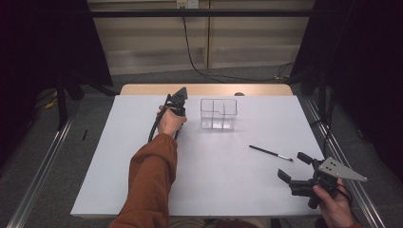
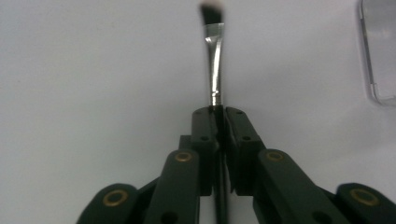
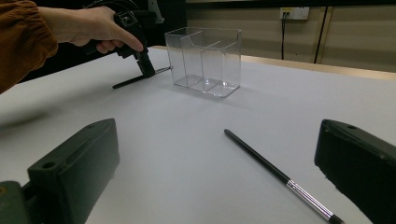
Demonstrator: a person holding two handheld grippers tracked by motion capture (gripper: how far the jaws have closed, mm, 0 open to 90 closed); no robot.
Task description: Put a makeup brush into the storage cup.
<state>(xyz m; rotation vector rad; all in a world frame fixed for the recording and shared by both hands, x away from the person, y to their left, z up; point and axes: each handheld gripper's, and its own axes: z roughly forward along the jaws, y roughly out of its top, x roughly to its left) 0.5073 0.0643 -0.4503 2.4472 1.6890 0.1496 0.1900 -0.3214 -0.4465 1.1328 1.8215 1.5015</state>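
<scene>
Left gripper jaws clamped on makeup brush, far left of clear organizer; light, thin, stiff, likely slippery: hold mid-handle. Right gripper jaws apart, empty.

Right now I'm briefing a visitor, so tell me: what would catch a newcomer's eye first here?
Probably the clear divided box standing toward the far middle of the white table. Just left of it, the left gripper is shut on a thin makeup brush. A second brush lies loose nearer the open right gripper.
</scene>
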